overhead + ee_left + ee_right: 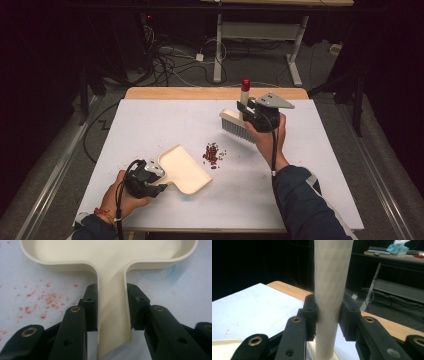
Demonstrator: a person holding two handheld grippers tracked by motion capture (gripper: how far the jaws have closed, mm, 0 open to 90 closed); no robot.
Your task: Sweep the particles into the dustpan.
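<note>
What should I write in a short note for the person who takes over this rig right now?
Left gripper: shut on the dustpan handle; pan lies on the white table, mouth toward the beans.
Right gripper: shut on the brush handle, bristles down, behind and right of the pile.
Red beans: a small pile between pan and brush, none in the pan.
Done: both tools gripped.
Left: probably sweep the beans into the pan.
</note>
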